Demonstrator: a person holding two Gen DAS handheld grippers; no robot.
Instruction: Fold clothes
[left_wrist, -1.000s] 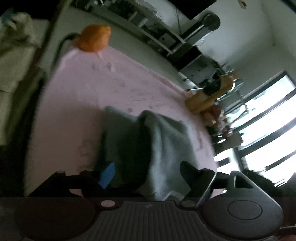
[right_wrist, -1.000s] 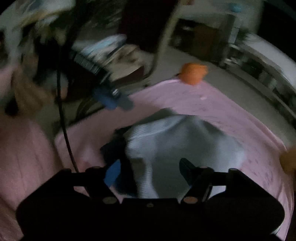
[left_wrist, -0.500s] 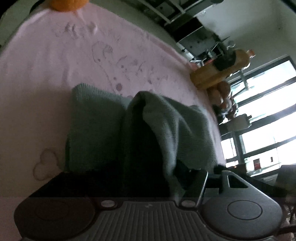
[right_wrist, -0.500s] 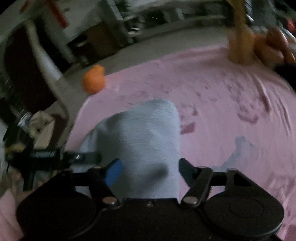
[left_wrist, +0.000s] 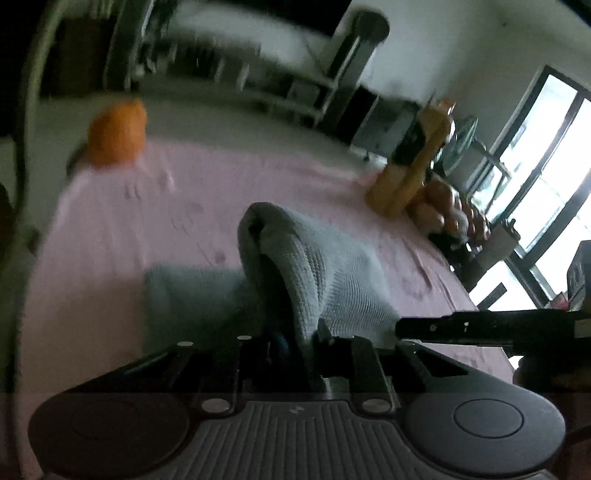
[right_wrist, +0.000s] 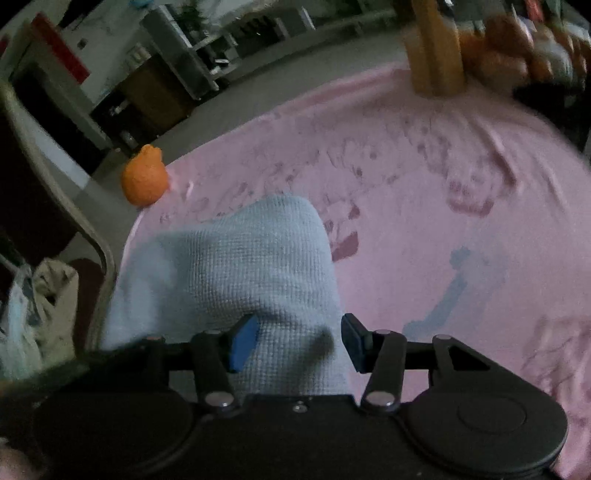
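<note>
The grey knitted garment (right_wrist: 236, 266) lies humped on the pink sheet (right_wrist: 424, 192) near the orange toy (right_wrist: 144, 181), one fold pinched in the left gripper (left_wrist: 299, 341), another bunched between the right gripper's (right_wrist: 300, 341) spread fingers.

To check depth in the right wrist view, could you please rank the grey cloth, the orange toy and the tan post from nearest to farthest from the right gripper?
1. Grey cloth: between the fingers of the right gripper, draping forward and left.
2. Orange toy: upper left, at the pink sheet's edge.
3. Tan post: top right, at the sheet's far edge.
</note>
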